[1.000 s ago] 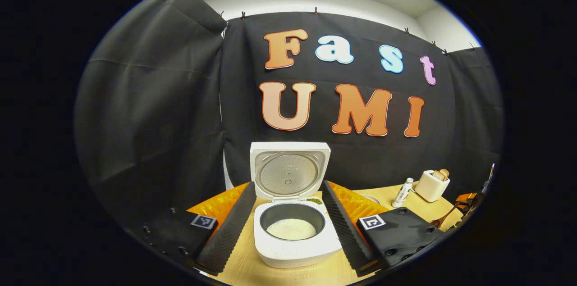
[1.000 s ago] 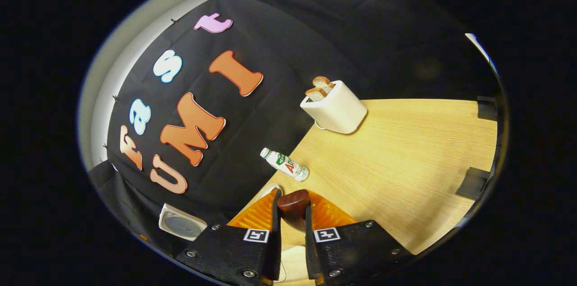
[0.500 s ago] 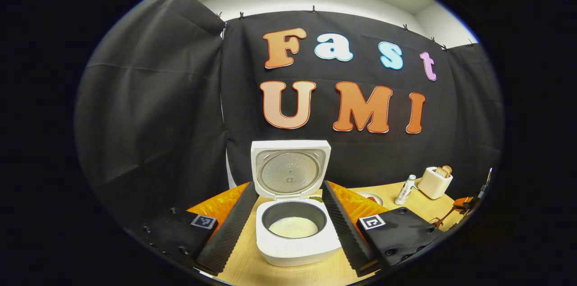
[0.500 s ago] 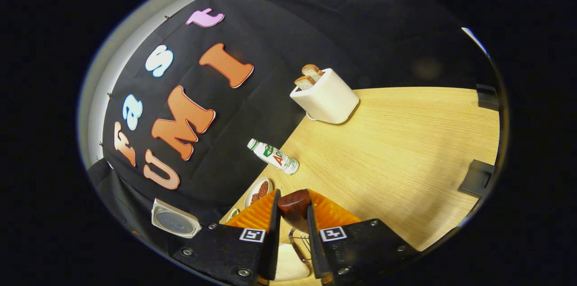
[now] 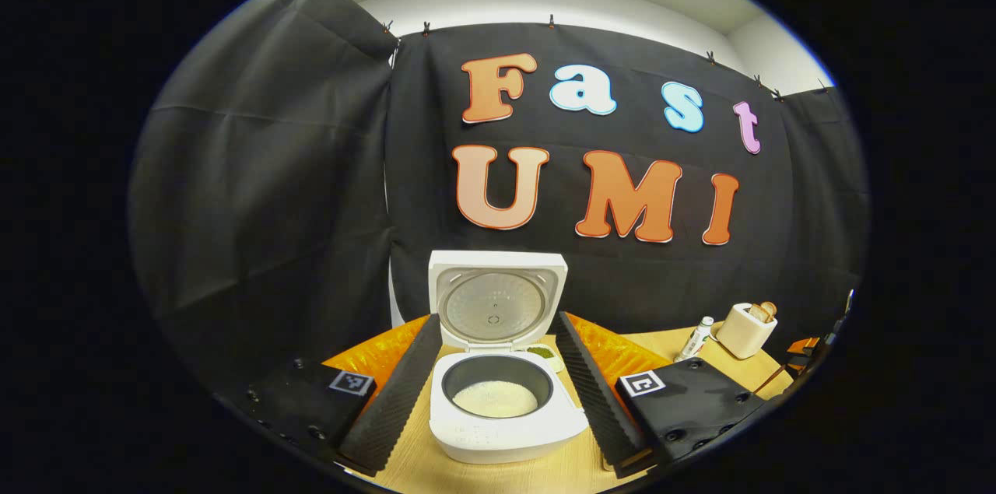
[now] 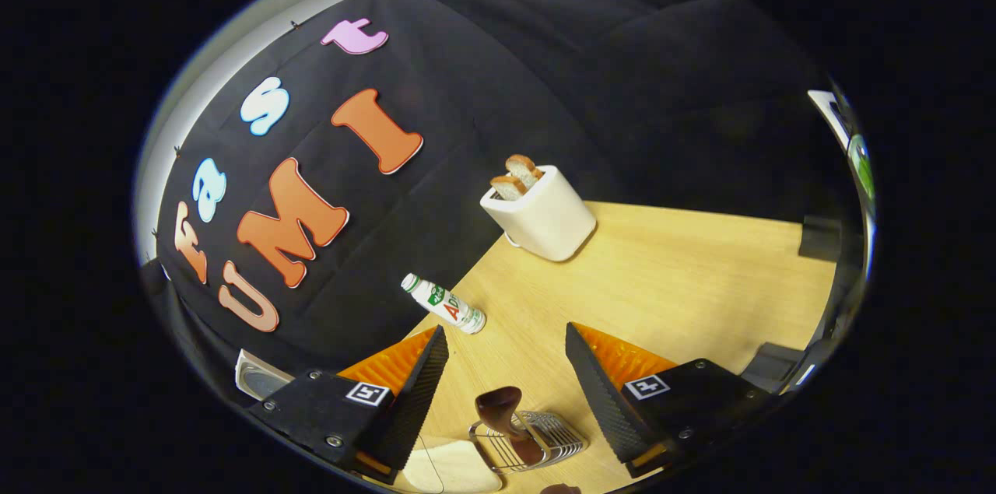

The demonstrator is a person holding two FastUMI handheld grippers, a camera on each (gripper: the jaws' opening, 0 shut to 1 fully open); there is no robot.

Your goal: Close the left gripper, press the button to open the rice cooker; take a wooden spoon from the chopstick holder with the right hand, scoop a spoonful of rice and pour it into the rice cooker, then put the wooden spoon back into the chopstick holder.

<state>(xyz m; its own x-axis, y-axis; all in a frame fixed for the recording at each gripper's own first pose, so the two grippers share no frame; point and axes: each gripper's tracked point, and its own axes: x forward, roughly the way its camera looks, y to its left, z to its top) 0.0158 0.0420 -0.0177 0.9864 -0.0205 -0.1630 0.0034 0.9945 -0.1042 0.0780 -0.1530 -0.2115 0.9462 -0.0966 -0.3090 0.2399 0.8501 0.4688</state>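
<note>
The white rice cooker (image 5: pixel 506 420) stands open on the wooden table, its lid (image 5: pixel 494 299) upright and white rice in the dark pot (image 5: pixel 495 397). My left gripper (image 5: pixel 498 321) is open, its fingers flanking the cooker without touching it. In the right gripper view the wooden spoon (image 6: pixel 502 412) stands handle-up in the wire chopstick holder (image 6: pixel 545 443). My right gripper (image 6: pixel 506 332) is open above it, with its fingers apart from the handle. A pale bowl of rice (image 6: pixel 447 471) sits beside the holder at the lower edge. The cooker's lid (image 6: pixel 257 379) peeks in at the lower left.
A white toaster (image 6: pixel 538 210) with two bread slices stands near the back wall, with a small white bottle (image 6: pixel 443 305) to its left. Both show at the right in the left gripper view, toaster (image 5: pixel 745 327) and bottle (image 5: pixel 695 337). Bare table (image 6: pixel 685 276) lies right of the holder.
My right gripper has opened and let go of the spoon, which now stands in the wire holder; the gripper has drawn back from it. The left gripper has barely shifted.
</note>
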